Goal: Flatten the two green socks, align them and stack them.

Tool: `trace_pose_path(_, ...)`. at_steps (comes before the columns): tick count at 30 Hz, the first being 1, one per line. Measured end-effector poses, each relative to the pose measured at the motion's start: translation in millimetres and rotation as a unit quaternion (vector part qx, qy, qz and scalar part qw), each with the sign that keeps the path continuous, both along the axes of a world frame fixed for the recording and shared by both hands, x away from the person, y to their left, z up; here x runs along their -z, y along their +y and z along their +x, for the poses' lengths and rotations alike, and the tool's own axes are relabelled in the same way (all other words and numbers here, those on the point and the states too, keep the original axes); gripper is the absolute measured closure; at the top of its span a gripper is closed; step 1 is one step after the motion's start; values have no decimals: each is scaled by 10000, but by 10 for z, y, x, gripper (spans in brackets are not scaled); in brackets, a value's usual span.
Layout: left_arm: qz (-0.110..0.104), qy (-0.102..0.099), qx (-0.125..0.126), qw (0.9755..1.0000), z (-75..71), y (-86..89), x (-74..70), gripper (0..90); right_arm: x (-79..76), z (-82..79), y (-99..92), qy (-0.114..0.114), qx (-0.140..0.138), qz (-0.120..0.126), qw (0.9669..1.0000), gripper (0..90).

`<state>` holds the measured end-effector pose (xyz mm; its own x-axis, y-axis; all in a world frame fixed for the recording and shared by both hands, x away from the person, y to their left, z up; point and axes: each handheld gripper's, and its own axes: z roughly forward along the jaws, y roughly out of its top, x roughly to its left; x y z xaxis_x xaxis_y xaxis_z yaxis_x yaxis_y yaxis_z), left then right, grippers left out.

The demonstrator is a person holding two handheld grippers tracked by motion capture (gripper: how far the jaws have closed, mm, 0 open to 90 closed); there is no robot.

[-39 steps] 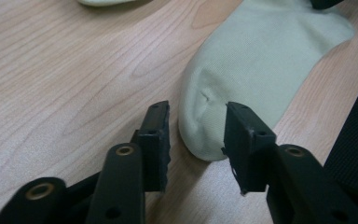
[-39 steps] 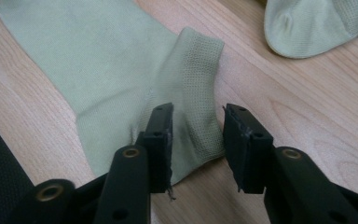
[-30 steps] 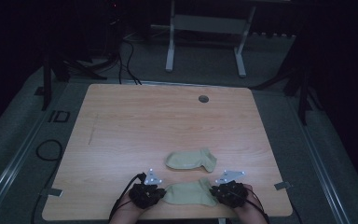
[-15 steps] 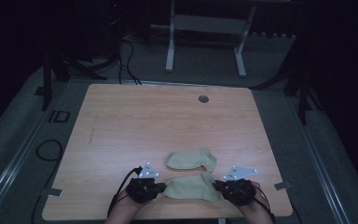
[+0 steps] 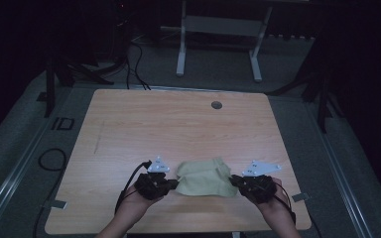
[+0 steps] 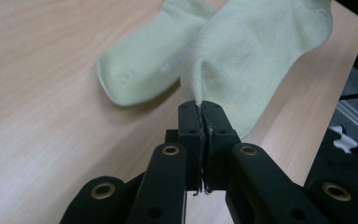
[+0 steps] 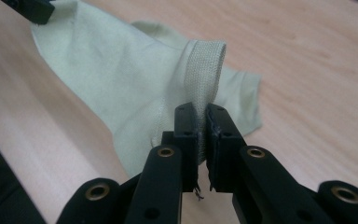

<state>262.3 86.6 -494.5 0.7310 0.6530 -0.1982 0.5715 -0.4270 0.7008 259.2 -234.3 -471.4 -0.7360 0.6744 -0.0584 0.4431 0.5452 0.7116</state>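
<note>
Both pairs of jaws are pinched tight on the same pale green sock [image 5: 206,182]. In the left gripper view the left gripper [image 6: 201,108] clamps a fold of the sock's toe end between its black pads, and in the right gripper view the right gripper [image 7: 201,112] clamps the ribbed cuff [image 7: 206,70]. In the high view the held sock hangs stretched between the two grippers in the lower middle of the frame, near the table's front edge, with the left gripper [image 5: 171,183] at its left end and the right gripper [image 5: 235,181] at its right end.

A second sock [image 6: 142,70] of the same colour lies flat on the table just behind the held one, toe towards the left of the left gripper view; the lifted sock overlaps it from the camera's side and hides part of it. In the high view its edge [image 5: 204,165] peeks out just above the held sock.

Light wood-grain table [image 5: 144,129] carries a round grommet hole [image 5: 217,105] in the upper middle. Two hands enter from the bottom edge, cables trailing from each gripper. Around the table the room is dark: grey floor, a white frame stand [image 5: 218,39] at the top, black cables [image 5: 52,158] at the left.
</note>
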Motion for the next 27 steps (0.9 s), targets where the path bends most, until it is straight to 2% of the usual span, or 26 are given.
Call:
trace_pose_path(5,81,-120,14,9999,92,-50,-111,874,-98,92,-17,-81,65,40,9999,839)
trace_pose_path(9,2,-57,6,10000,237,-49,-179,874,-134,196,-34,-79,133,65,9999,839)
trace_pose_path(15,74,-128,-7,9999,383,-82,-254,875,-190,370,-72,-23,206,98,9997,839)
trace_pose_path(21,63,-43,-26,10000,539,-103,-200,875,-205,518,-93,56,288,133,9995,839)
trace_pose_path(27,102,64,-54,9999,679,-105,-117,875,-90,651,-86,230,387,83,9990,839)
